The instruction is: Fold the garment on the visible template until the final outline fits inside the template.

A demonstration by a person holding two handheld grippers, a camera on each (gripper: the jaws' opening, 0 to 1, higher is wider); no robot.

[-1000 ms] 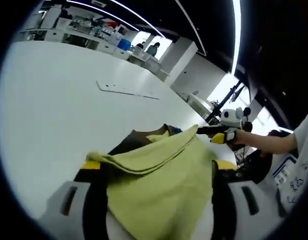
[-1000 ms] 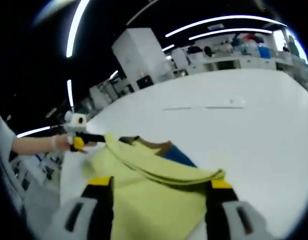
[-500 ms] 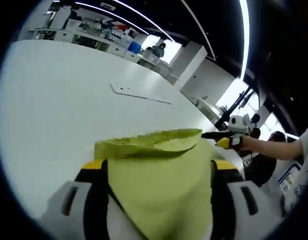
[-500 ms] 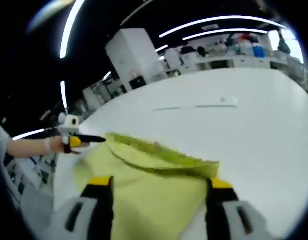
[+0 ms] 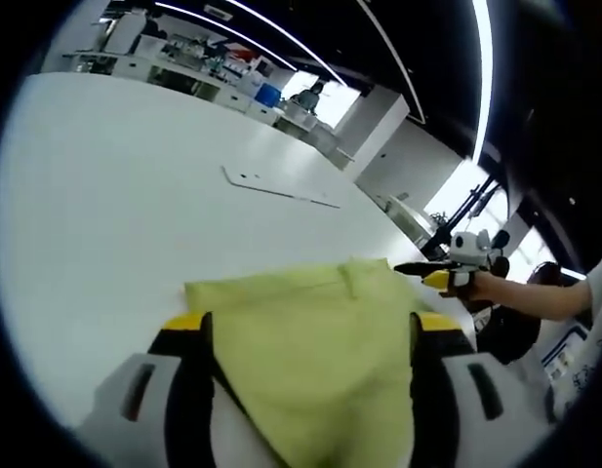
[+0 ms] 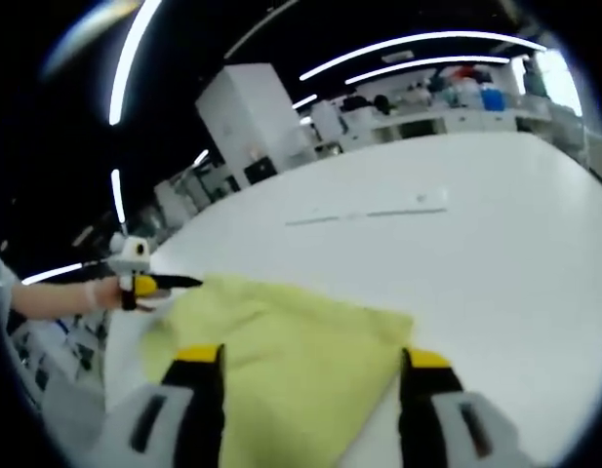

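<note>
In the left gripper view the white counter (image 5: 135, 185) runs off to the left, bare but for a thin pale strip (image 5: 279, 186) lying flat well beyond the cloth. The yellow-green garment (image 5: 310, 351) lies between the two jaws of the left claw (image 5: 310, 336), draping down toward the camera with a straight far edge. The jaws stand wide apart on either side of the cloth, but the point of contact is hidden beneath the fabric, so I cannot tell whether this claw is pinching it. Further right, the right claw (image 5: 429, 270) shows in a person's hand (image 5: 481, 285), its dark tips drawn together at the garment's far corner, apparently nipping it.

In the right gripper view the left claw (image 6: 174, 283) comes in from the left, tips together at the cloth's corner. The garment (image 6: 291, 361) spreads across the middle between the right claw's (image 6: 310, 356) own jaws, and again their hold is covered. The counter (image 6: 496, 224) lies to the right.

No template outline is visible under the cloth. The garment looks light, soft and limp; it will likely sag and slide, so corners and hem edges seem the best places to grip.
</note>
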